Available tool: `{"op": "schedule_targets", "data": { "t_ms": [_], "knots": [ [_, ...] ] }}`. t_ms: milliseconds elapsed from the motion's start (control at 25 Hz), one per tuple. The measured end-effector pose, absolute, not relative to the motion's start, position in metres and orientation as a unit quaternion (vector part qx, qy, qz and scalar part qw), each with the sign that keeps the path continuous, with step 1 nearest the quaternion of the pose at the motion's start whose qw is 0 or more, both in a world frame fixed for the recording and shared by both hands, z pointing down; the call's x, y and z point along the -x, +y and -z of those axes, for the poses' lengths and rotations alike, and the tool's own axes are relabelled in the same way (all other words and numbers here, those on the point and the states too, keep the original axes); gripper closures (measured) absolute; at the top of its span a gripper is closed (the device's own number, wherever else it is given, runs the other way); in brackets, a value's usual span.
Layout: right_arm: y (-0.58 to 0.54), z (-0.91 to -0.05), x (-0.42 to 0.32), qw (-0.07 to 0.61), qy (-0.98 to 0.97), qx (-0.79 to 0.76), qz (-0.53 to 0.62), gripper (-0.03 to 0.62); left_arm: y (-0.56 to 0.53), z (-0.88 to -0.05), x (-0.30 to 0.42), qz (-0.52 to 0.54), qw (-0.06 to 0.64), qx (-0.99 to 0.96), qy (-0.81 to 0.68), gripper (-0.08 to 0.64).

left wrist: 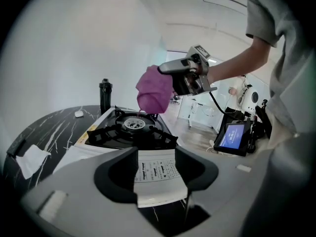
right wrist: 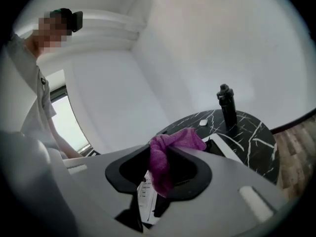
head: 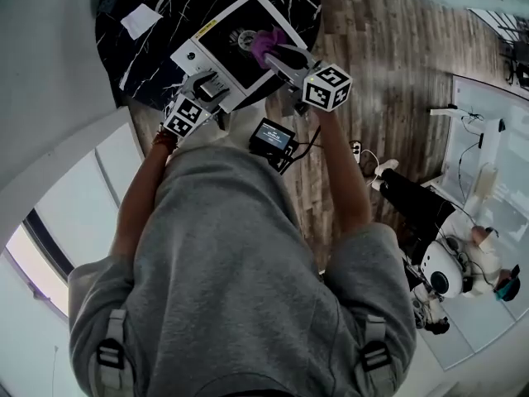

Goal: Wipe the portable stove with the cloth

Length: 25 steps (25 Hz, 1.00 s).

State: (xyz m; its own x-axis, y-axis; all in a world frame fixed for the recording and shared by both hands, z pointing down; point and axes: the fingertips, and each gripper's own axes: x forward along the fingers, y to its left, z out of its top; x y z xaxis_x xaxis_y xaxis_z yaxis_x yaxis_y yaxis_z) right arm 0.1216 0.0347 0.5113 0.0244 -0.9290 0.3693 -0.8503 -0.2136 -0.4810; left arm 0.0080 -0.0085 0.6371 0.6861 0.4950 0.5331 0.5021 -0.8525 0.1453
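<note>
Since the cloth (right wrist: 167,154) is soft, light and floppy, any bunched pinch should hold it, but the tail droops and could snag on the pan supports. Right gripper (right wrist: 165,171) pinches it mid-bunch. It hangs in the air just above the burner of the portable stove (left wrist: 129,131), not touching. Cloth is purple, terry-like and crumpled.

The stove looks rigid but probably light enough to slide when wiped. Left gripper (left wrist: 157,176) has its jaws closed on the white front panel, apparently to brace it. Stove has a white body, black top and round centre burner, and sits on the black marbled table (head: 165,7).
</note>
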Motion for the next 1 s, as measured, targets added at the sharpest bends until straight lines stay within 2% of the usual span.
{"op": "schedule_targets", "data": {
  "t_ms": [200, 480, 600, 760, 1000],
  "knots": [
    [0.013, -0.496, -0.153, 0.047, 0.609, 0.735, 0.295, 0.467, -0.019, -0.628, -0.01, 0.283, -0.003, 0.929, -0.239, 0.345],
    [-0.024, -0.52, -0.202, -0.053, 0.592, 0.74, 0.316, 0.468, -0.045, -0.627, -0.01, 0.284, -0.033, 0.943, -0.172, 0.345],
    [-0.045, -0.532, -0.216, -0.075, 0.596, 0.729, 0.327, 0.466, -0.057, -0.629, -0.008, 0.286, -0.044, 0.946, -0.144, 0.345],
    [-0.066, -0.555, -0.224, -0.1, 0.598, 0.712, 0.354, 0.465, -0.063, -0.635, -0.007, 0.298, -0.051, 0.945, -0.124, 0.345],
    [-0.085, -0.597, -0.228, -0.192, 0.6, 0.676, 0.382, 0.468, -0.065, -0.648, -0.007, 0.313, -0.064, 0.942, -0.103, 0.345]
  ]
}}
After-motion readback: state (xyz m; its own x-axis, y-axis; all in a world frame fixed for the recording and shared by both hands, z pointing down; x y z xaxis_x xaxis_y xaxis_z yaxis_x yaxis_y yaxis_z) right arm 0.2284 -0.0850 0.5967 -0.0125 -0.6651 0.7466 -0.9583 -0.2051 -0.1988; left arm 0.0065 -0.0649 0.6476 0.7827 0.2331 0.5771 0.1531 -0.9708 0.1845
